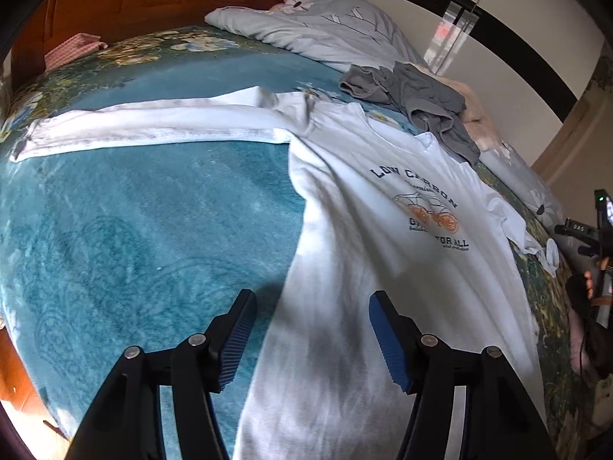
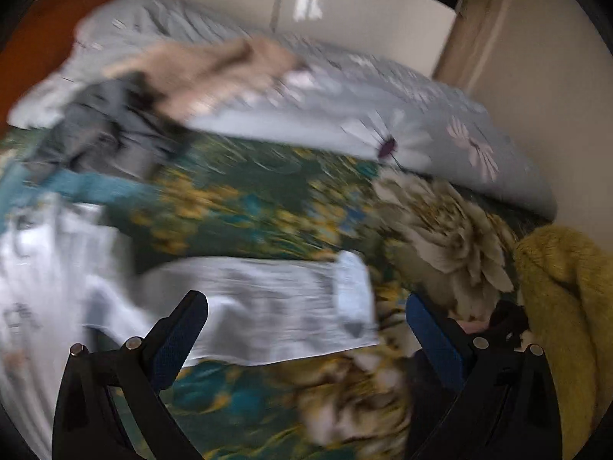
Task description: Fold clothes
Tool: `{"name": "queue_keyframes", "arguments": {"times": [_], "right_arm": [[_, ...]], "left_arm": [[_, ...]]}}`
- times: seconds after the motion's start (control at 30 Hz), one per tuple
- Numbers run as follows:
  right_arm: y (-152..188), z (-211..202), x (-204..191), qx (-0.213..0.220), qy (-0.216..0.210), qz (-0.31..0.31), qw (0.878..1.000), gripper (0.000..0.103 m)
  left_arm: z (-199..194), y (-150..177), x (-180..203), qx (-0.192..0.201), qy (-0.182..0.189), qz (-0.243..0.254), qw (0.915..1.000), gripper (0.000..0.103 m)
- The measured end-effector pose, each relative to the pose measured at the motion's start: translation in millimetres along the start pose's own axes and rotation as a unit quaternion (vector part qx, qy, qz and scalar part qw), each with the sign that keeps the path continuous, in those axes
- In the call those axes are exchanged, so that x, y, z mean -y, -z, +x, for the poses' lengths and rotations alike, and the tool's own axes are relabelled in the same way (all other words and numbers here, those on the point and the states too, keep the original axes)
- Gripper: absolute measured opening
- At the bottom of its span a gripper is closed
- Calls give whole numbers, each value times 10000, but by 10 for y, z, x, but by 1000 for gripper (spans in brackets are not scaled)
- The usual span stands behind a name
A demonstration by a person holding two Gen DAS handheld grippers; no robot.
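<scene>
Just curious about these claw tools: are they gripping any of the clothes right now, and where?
Nothing is held. The left gripper and the right gripper both stand open above the white printed long-sleeved shirt.

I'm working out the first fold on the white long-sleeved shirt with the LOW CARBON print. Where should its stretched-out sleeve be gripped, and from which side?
Probably at the cuff end of the long sleeve, coming from the open teal blanket side. The sleeve lies flat and straight out from the white shirt, its stitched edge facing that bare side, so one finger could slip under. The left gripper hovers open above the shirt's body.
</scene>
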State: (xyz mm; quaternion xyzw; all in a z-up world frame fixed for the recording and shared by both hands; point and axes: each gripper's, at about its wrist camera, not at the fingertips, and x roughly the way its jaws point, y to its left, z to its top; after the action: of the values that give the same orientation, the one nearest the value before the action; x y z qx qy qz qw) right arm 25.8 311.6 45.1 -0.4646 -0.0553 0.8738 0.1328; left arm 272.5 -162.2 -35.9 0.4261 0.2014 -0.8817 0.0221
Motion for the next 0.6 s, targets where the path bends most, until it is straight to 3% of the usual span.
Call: {"name": "queue_keyframes", "arguments": {"times": [0.17,0.23,0.3,0.4,0.53,0.6], "right_arm": [[-111,375,254,-433,308,238,9983,100],[-132,470,216,-544,300,87,9980,90],[-153,565,177,-654,292,-64,9974,72],[-135,726,171,-892,212,-56,9958,59],[-51,898,273,-1201,47,358,9921,50],[-45,901,338,-1222,76,521,9911,25]], "left_arm": [[-4,49,-40,80,37,2,10000,65],[-4,53,-32,104,44,32,9999,67],[5,54,-24,113,48,65,9999,69],[20,71,-4,133,22,161,9998,71],[35,96,51,166,-68,340,9993,74],[41,105,74,178,-105,410,9989,75]]}}
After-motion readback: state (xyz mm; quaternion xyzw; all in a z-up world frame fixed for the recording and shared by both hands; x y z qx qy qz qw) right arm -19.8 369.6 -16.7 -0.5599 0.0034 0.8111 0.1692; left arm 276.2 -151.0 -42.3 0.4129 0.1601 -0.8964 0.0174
